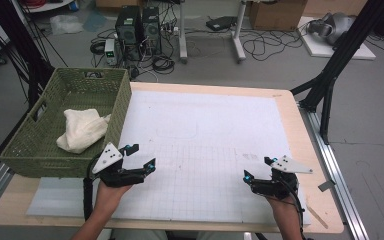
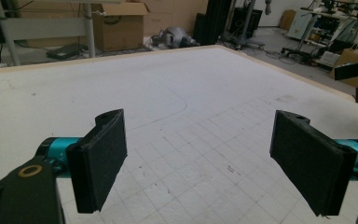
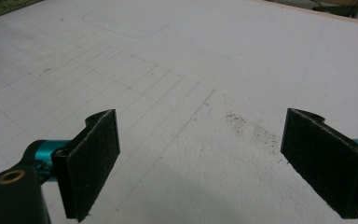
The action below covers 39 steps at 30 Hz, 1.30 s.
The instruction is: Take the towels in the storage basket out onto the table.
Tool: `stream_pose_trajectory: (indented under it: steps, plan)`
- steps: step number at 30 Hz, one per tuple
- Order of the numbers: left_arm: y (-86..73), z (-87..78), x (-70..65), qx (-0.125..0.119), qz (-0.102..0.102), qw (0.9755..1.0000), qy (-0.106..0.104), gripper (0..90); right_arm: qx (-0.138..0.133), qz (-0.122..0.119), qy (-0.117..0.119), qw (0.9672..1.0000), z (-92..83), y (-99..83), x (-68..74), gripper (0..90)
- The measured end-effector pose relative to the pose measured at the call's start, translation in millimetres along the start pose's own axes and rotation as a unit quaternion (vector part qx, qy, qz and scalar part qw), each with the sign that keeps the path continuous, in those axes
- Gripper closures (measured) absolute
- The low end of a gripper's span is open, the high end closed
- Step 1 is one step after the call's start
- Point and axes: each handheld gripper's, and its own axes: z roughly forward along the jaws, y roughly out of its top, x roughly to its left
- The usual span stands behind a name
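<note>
Your left gripper (image 1: 139, 156), jaws wide and empty, sits nearest the towel (image 1: 82, 129) in the green basket (image 1: 40, 150), up-left of it.

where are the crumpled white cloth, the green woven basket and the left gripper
crumpled white cloth (image 1: 82, 130), high view, middle of its folds
green woven basket (image 1: 55, 155), high view, near wall
left gripper (image 1: 141, 155), high view, between its fingertips
</note>
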Motion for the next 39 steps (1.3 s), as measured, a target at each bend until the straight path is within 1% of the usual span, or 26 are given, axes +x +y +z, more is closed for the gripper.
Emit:
stream_pose_trajectory:
  steps: [1, 4, 5, 9, 11, 13, 14, 18, 19, 20, 24, 28, 32, 33, 34, 35, 39]
  plan:
    - [0.0, 0.0, 0.0, 0.000, 0.000, 1.0000, 0.000, 19.0, 0.000, -0.004, 0.000, 1.0000, 1.0, 0.0, -0.2, 10.8]
    - [0.3, -0.1, -0.3, -0.003, -0.004, 1.0000, 0.000, 18.9, 0.002, -0.001, 0.003, 1.0000, 2.1, -0.6, 0.1, 10.8]
    - [0.3, 0.1, -0.4, -0.001, -0.002, 1.0000, -0.001, 19.0, 0.002, 0.003, 0.008, 1.0000, 2.3, -1.7, -0.2, 10.8]
    - [-0.4, 4.0, -2.7, 0.003, 0.001, 1.0000, -0.006, 18.9, 0.002, 0.003, 0.008, 1.0000, 0.2, -3.6, -2.0, 10.8]
    - [-0.6, 4.9, -3.2, 0.004, 0.002, 1.0000, -0.007, 18.9, -0.004, 0.007, 0.007, 0.9999, -1.9, -4.0, -5.6, 10.8]
    - [-1.0, 4.8, -3.0, 0.006, 0.004, 0.9999, -0.007, 18.9, -0.004, 0.013, 0.006, 0.9999, -2.6, -3.9, -6.7, 10.8]
    - [-1.0, 4.7, -2.8, 0.006, 0.002, 1.0000, -0.007, 18.9, -0.004, 0.016, 0.006, 0.9998, -2.9, -4.1, -6.9, 10.8]
    - [-0.5, 4.7, -2.1, 0.005, -0.004, 1.0000, -0.005, 18.9, -0.002, 0.009, 0.005, 0.9999, -2.4, -4.1, -5.7, 10.8]
    - [-0.4, 5.1, -2.1, 0.005, -0.003, 1.0000, -0.005, 18.9, 0.000, 0.003, 0.007, 1.0000, -1.3, -4.0, -5.2, 10.8]
    - [-0.3, 5.7, -2.3, 0.005, -0.003, 1.0000, -0.005, 19.0, 0.001, 0.004, 0.009, 1.0000, -0.7, -4.0, -5.3, 10.8]
    - [0.9, 7.1, -3.7, 0.008, -0.002, 0.9999, -0.009, 19.0, 0.003, 0.005, 0.008, 1.0000, -0.5, -4.1, -6.1, 10.8]
    - [7.7, 4.0, -7.5, 0.002, -0.002, 0.9999, -0.011, 19.2, 0.000, 0.005, 0.004, 1.0000, -3.0, -3.5, -5.2, 10.8]
    - [17.4, 0.0, -11.6, -0.003, 0.004, 0.9999, -0.015, 19.2, 0.000, 0.004, 0.002, 1.0000, -5.0, -2.7, -3.6, 10.8]
    - [20.7, -1.7, -12.0, -0.006, 0.005, 0.9998, -0.016, 19.2, 0.000, 0.006, 0.002, 1.0000, -4.6, -2.7, -3.6, 10.8]
    - [28.7, -5.1, -12.6, -0.014, 0.006, 0.9998, -0.015, 19.1, 0.000, 0.007, 0.003, 1.0000, -3.4, -3.1, -3.9, 10.8]
    - [28.7, -5.1, -12.6, -0.014, 0.006, 0.9998, -0.015, 19.1, 0.000, 0.007, 0.003, 1.0000, -3.4, -3.1, -3.9, 10.8]
    - [45.8, -13.8, -11.6, -0.027, 0.016, 0.9994, -0.010, 19.1, 0.002, 0.009, 0.007, 0.9999, -3.0, -3.7, -4.0, 10.8]
